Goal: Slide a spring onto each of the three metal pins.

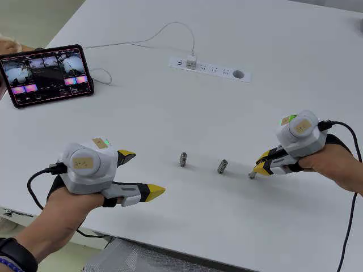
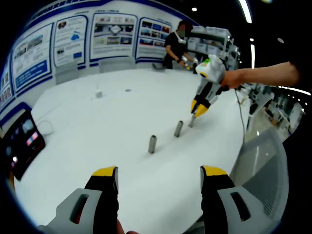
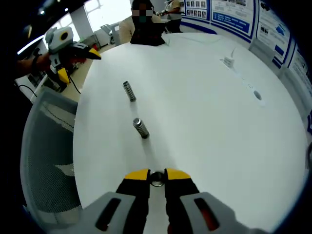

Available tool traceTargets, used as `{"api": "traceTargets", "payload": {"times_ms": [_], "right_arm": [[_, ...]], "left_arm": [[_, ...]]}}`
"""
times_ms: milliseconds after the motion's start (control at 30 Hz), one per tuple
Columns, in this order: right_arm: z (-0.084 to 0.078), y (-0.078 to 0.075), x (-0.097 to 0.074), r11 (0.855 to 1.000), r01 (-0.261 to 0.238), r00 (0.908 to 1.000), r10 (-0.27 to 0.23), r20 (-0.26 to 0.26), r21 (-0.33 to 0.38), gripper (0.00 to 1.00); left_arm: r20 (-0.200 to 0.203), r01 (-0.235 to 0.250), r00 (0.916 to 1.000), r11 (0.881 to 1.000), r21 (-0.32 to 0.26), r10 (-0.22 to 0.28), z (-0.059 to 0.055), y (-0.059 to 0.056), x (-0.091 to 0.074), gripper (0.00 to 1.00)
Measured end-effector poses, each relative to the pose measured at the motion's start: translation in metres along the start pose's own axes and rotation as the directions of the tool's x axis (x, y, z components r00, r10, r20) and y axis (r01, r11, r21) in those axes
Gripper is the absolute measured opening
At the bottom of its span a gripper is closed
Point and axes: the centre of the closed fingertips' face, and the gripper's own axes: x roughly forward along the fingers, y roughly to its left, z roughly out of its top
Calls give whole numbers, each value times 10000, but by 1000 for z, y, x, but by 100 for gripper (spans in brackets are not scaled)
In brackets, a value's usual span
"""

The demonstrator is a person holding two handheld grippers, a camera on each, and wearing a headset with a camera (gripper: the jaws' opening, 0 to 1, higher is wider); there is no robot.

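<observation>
**Right gripper clamped on third metal piece; two springs standing**

Right gripper (image 3: 156, 174): the yellow-tipped jaws are drawn nearly together and clamped on a small round grey metal piece (image 3: 156, 178). In the head view this piece sits just under the tips and touches the white worktop (image 1: 170, 113). I cannot tell whether it is a pin, a spring or both.

Left gripper (image 1: 140, 172): the jaws are spread wide apart with nothing between them. It hovers above the near-left part of the worktop, well apart from the parts.

Nearer coiled metal spring (image 3: 141, 128): it stands on the worktop just ahead of my right gripper, tilted slightly. A smooth metal cap shows above the coil, so it looks to sit around a pin.

Farther coiled metal spring (image 3: 128, 91): it stands further along the same line, between the nearer one and my left gripper. Its coil is visible, but I cannot make out the pin inside.

The clamped piece and the two springs lie roughly in one row across the middle of the worktop.

At the back of the worktop are a black tablet with a lit screen (image 1: 47, 73) and a white power strip (image 1: 211, 69) with a white plug in it.
</observation>
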Motion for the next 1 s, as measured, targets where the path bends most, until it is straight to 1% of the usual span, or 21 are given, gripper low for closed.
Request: {"api": "traceTargets", "payload": {"times_ms": [433,533,700,1000], "right_arm": [[-7,-1,11,9999,103,9998,-104,-152,-98,13],[-12,-3,17,9998,92,9997,-97,-245,-192,13],[-13,-6,21,9995,99,9995,-108,-302,-291,13],[-18,-8,29,9996,84,9994,-93,-347,-261,13]], "left_arm": [[-8,14,10000,10000,24,-14,1,0,1,70],[6,11,10000,10000,11,-11,3,0,1,70],[9,29,10000,9999,-111,-29,4,1,2,70],[181,5,9998,9998,-188,-1,9,3,1,71]]}}
